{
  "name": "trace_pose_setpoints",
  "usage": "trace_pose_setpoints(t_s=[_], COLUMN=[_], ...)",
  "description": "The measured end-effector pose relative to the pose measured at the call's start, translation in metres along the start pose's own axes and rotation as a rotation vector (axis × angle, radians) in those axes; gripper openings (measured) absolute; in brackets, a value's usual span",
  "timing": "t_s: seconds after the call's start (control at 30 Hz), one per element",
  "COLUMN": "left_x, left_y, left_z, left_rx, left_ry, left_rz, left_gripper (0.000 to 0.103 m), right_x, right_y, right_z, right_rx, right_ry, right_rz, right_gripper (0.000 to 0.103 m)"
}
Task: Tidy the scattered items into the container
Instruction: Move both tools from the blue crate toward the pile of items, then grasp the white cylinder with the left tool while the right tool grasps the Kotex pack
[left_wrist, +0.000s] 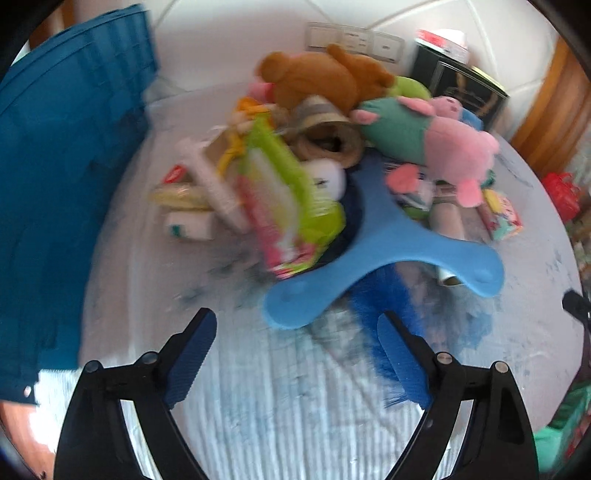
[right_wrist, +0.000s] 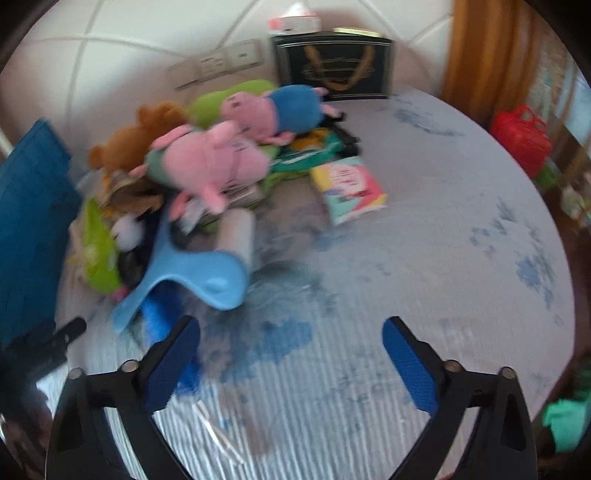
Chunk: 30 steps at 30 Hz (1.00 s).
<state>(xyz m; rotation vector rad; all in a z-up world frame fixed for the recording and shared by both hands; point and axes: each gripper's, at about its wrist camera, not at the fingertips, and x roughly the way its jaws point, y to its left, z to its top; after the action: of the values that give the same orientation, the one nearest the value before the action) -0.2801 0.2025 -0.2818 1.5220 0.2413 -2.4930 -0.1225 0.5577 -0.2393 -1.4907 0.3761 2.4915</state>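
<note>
A heap of items lies on a pale patterned cloth (left_wrist: 258, 387): a brown teddy (left_wrist: 325, 74), a pink pig plush (left_wrist: 454, 151), a green-and-pink packet (left_wrist: 284, 199), a straw hat (left_wrist: 325, 133) and a light blue three-armed plastic piece (left_wrist: 384, 251). My left gripper (left_wrist: 295, 332) is open and empty just short of that blue piece. A dark blue container (left_wrist: 62, 184) stands to the left. In the right wrist view the pig plush (right_wrist: 210, 158), a second pig in blue (right_wrist: 280, 110) and the blue piece (right_wrist: 199, 269) lie left. My right gripper (right_wrist: 291, 332) is open and empty over bare cloth.
A black box with gold print (right_wrist: 336, 66) stands at the back by the wall. A small colourful book (right_wrist: 347, 188) lies apart from the heap. A red basket (right_wrist: 521, 136) sits beyond the table's right edge. A white roll (right_wrist: 236, 232) lies beside the heap.
</note>
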Motion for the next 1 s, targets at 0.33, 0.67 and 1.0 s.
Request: trace_pose_setpoints(t_s=[0.33,0.67,1.0], left_x=[0.007,0.113,0.152], left_y=[-0.113,-0.202,-0.205], left_z=[0.051,0.081,0.068], left_rx=[0.081,-0.067,-0.052], left_ry=[-0.050,0.096,0.158], left_rz=[-0.106,0.005,0.138], left_gripper=[0.090,0.090,0.090], right_x=[-0.001,0.080,0.174], right_y=[-0.063,-0.122,-0.091], right_z=[0.036,0.111,0.125], right_rx=[0.000,-0.182,-0.245], right_ry=[-0.008,0.057,0.127], right_rz=[-0.059,0.059,0.123], right_gripper=[0.069,0.073,0.086])
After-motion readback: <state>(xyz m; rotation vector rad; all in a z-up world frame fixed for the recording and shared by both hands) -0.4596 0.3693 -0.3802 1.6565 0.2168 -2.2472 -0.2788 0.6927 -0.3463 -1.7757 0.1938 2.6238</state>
